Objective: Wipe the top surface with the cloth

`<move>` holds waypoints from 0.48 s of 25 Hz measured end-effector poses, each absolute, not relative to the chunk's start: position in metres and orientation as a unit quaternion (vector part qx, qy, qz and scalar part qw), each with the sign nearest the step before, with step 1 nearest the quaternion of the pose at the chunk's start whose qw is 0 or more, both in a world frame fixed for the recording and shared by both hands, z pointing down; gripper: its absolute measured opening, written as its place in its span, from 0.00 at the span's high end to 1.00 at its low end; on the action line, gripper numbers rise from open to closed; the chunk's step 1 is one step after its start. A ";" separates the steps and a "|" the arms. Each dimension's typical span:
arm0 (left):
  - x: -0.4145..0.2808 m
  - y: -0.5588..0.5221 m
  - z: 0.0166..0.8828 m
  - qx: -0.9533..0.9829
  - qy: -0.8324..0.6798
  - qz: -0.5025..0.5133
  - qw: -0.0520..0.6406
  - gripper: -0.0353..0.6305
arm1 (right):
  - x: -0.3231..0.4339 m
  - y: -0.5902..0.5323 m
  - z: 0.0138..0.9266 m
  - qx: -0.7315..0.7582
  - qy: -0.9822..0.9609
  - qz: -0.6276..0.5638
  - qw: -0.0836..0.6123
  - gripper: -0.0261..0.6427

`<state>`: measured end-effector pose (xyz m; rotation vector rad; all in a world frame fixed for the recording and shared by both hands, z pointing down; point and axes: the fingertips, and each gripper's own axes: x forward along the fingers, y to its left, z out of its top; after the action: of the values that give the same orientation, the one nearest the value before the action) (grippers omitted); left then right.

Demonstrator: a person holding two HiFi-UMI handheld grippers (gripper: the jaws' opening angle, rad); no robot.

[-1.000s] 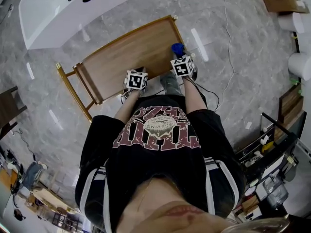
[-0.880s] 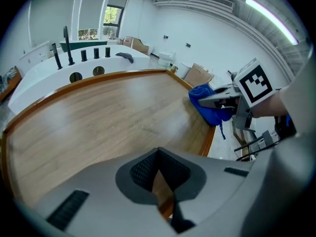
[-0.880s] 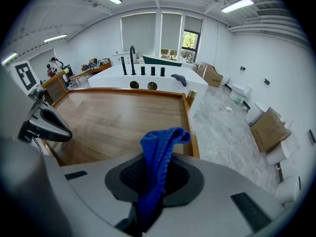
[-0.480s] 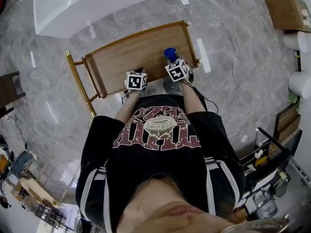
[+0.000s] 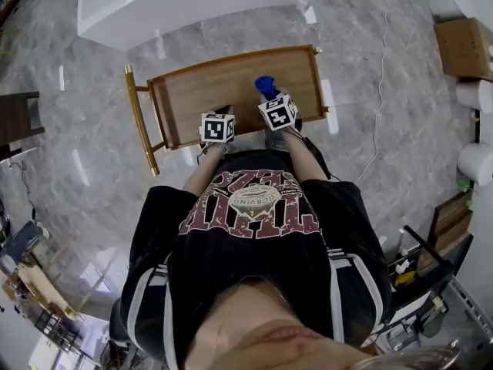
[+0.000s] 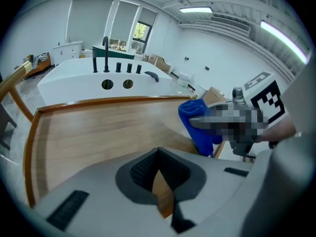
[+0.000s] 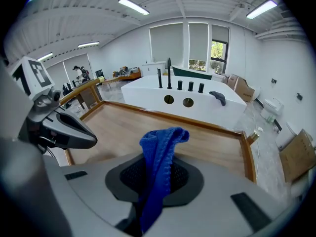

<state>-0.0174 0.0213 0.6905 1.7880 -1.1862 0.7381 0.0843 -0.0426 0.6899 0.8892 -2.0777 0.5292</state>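
Note:
The wooden top (image 5: 208,91) of a gold-framed cart lies in front of me, with a raised rim. My right gripper (image 5: 269,99) is shut on a blue cloth (image 5: 265,85) over the top's near right part. In the right gripper view the cloth (image 7: 159,152) stands bunched up between the jaws, above the wood (image 7: 123,127). My left gripper (image 5: 219,114) hovers at the near edge of the top, shut with nothing in it. The left gripper view shows the wood (image 6: 98,127) under its closed jaws and the cloth (image 6: 197,127) hanging to the right.
A white bathtub (image 5: 192,2) with black taps stands just beyond the cart. The cart's gold handle (image 5: 139,118) sticks out on the left. Cardboard boxes (image 5: 462,45) and white rolls sit at the far right, and a cable (image 5: 381,75) runs over the marble floor.
The head view has swung, so the cart looks less tilted. The right gripper with the cloth has come in from the top's right corner towards its middle. The left gripper keeps its place.

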 end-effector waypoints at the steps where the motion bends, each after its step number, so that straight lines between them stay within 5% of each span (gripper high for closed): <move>1: -0.020 0.019 0.686 0.716 -0.478 0.289 0.420 0.87 | 0.077 -0.043 0.685 0.349 -0.825 0.206 0.393 0.86; 12: -0.031 -0.008 0.634 0.742 -0.504 0.238 0.373 0.87 | 0.030 -0.060 0.615 0.349 -0.871 0.155 0.309 0.86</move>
<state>-0.0309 -0.0080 0.6340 1.9003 -1.2916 0.6087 0.0301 -0.0598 0.6154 0.9234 -2.3013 0.4108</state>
